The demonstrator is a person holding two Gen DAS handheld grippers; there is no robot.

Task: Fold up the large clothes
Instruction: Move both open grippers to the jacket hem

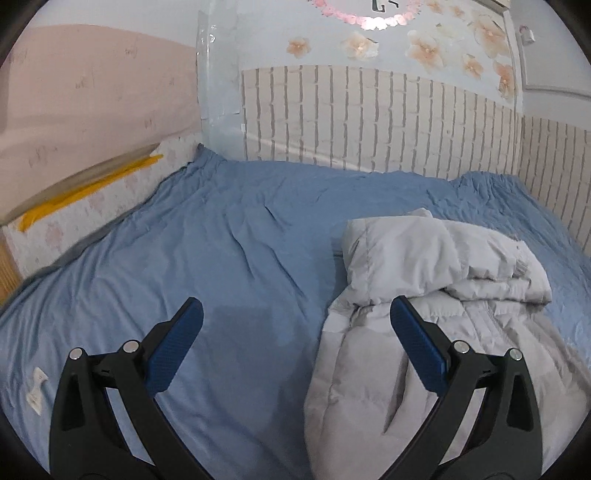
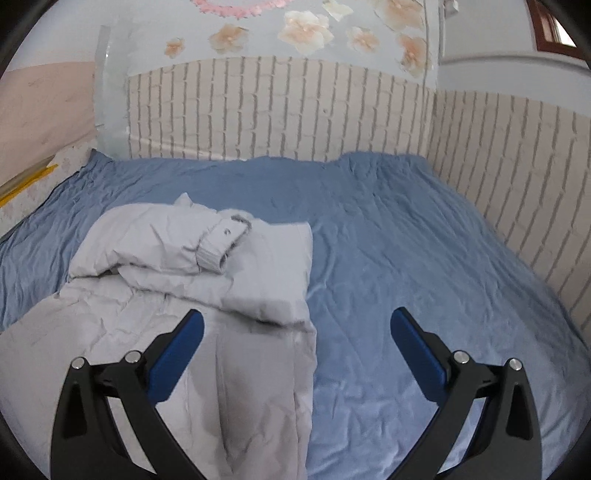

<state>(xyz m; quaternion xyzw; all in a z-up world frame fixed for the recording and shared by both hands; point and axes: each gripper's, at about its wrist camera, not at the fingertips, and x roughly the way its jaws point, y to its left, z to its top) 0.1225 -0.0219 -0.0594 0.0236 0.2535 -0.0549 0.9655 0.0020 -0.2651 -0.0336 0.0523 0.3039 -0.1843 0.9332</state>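
The left hand-held gripper (image 1: 295,314) hangs spread and empty above the blue bed (image 1: 184,258), grey padded coat (image 1: 424,295) at right, brick-patterned wall (image 1: 369,118) beyond. The right hand-held gripper (image 2: 295,325), also spread, sees coat left, bare sheet right.

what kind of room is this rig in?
Most likely a home bedroom. A bed with a blue sheet fills both views, a pale grey padded jacket lies on it, and the wall behind has brick-pattern panels with flower stickers above.
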